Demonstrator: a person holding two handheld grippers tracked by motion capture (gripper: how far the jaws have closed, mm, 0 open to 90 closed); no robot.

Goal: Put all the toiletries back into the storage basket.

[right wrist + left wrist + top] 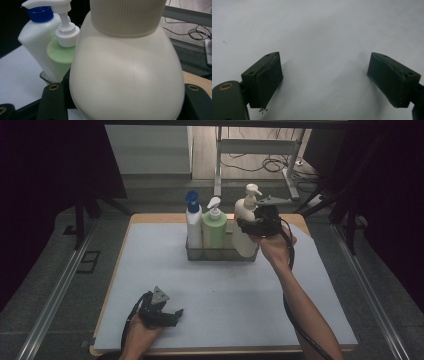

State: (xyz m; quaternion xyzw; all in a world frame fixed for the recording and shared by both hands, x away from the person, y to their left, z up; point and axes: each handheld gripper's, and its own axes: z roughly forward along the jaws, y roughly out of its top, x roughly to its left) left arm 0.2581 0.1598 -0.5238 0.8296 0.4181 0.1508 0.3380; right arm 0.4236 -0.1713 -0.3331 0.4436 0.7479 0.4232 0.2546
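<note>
Reaching forward, the right gripper (256, 224) grasps the cream plastic pump bottle (245, 220) at the clear rack's (220, 254) right end, hiding its jaws; the left gripper (172, 316) rests released on the bench (225, 295).

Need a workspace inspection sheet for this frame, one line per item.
Surface: pale mat on a wooden table.
Job's things: cream bottle held at the right end of the basket; whether seated, cannot tell.
Clutter: blue-capped bottle and green bottle upright in the basket.
Grippers: right gripper shut on the cream bottle; left gripper open over the mat.
Cables: one trails from each gripper; more on the floor behind.
Surroundings: dark curtains, metal frame.
</note>
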